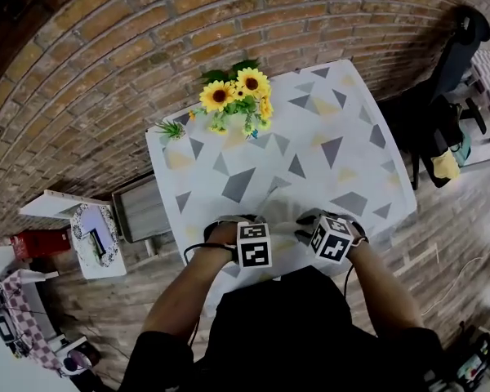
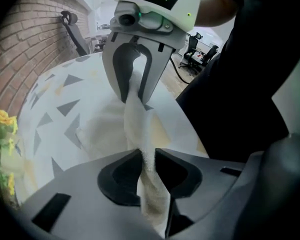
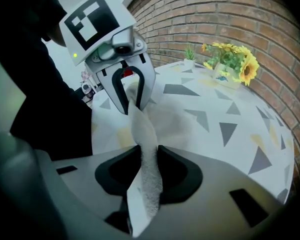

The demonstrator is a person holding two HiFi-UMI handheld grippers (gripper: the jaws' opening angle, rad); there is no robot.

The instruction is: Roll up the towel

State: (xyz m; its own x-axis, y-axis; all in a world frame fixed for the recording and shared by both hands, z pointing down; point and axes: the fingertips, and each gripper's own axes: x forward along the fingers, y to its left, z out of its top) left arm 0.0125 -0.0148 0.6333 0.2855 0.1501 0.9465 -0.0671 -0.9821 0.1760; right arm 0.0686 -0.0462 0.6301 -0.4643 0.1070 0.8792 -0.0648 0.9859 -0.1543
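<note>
A white towel (image 1: 284, 217) lies on the patterned table (image 1: 327, 149) near its front edge. Its near edge is lifted and stretched between my two grippers. My left gripper (image 2: 147, 159) is shut on that towel edge (image 2: 140, 129), with cloth pinched between its pads. My right gripper (image 3: 147, 156) is shut on the same edge (image 3: 142, 134) at the other end. In the head view, the left gripper (image 1: 233, 225) and right gripper (image 1: 312, 220) sit close together at the front edge. Each gripper view shows the opposite gripper (image 2: 135, 96) (image 3: 132, 104) holding the cloth.
A vase of sunflowers (image 1: 238, 96) and a small green plant (image 1: 171, 129) stand at the table's far edge, against the brick wall. A dark chair (image 1: 453, 72) stands to the right. The person's body is close against the front edge.
</note>
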